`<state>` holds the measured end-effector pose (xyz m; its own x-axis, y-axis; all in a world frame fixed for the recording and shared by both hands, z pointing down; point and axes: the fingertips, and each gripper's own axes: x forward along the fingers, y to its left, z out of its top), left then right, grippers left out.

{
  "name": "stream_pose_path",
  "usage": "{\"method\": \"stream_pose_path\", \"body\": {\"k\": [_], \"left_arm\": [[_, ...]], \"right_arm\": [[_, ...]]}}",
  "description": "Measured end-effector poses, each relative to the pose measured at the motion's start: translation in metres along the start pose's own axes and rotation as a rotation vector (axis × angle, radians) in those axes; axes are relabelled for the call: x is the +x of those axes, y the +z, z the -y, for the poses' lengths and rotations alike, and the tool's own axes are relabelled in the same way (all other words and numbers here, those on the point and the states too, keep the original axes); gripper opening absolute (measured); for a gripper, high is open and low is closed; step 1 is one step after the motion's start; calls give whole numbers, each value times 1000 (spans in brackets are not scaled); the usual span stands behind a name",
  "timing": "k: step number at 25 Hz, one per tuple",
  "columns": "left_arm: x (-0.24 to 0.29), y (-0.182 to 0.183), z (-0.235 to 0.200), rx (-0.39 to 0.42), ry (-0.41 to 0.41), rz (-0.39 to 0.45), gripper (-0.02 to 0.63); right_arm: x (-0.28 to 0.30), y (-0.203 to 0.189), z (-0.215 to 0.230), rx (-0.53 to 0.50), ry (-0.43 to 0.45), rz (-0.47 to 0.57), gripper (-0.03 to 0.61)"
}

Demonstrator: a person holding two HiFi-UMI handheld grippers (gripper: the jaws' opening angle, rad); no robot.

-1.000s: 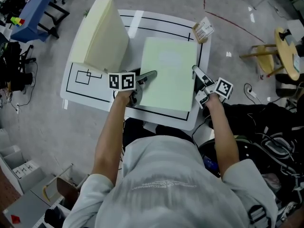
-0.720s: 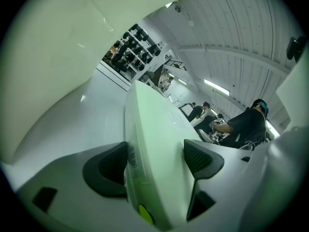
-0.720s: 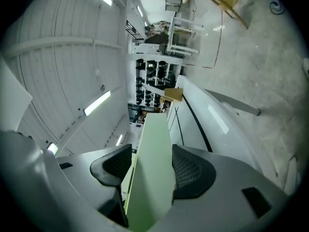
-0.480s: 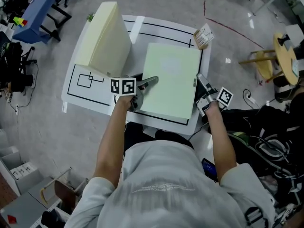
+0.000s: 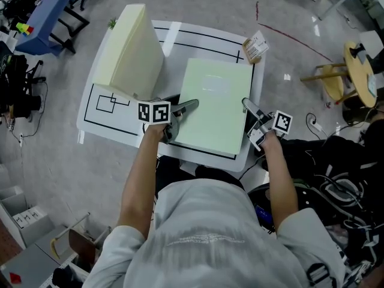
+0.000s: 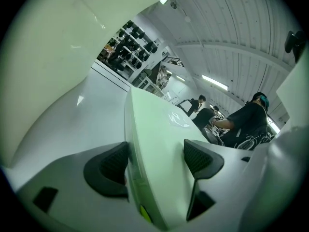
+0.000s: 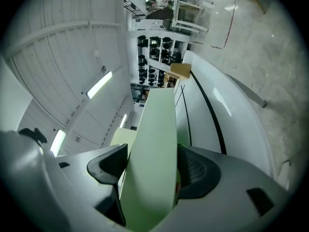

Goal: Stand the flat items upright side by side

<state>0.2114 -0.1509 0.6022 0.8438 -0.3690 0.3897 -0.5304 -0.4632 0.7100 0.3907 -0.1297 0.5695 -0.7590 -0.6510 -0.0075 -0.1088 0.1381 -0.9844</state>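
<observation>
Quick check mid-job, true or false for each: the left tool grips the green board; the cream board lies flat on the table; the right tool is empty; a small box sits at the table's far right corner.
1. The left tool grips the green board. True.
2. The cream board lies flat on the table. False: it stands up on edge at the table's left.
3. The right tool is empty. False: the green board's other edge is between its jaws, which have just been opening a little.
4. A small box sits at the table's far right corner. True.
</observation>
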Motion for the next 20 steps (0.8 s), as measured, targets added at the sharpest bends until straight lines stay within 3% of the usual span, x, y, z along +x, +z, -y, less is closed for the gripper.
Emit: {"method": "stream_pose_path", "body": {"k": [6, 10, 15, 20], "left_arm": [[3, -2, -1, 24, -2, -10, 365], [2, -5, 1, 66, -10, -20, 364], [0, -13, 9, 148, -53, -53, 365], [3, -16, 9, 155, -55, -67, 365]], "right_arm": [[16, -19, 14, -133, -112, -160, 353], [18, -28, 27, -126, -160, -257, 353], [22, -48, 21, -87, -115, -432, 353], [30, -45, 27, -94, -118, -349, 351]]}}
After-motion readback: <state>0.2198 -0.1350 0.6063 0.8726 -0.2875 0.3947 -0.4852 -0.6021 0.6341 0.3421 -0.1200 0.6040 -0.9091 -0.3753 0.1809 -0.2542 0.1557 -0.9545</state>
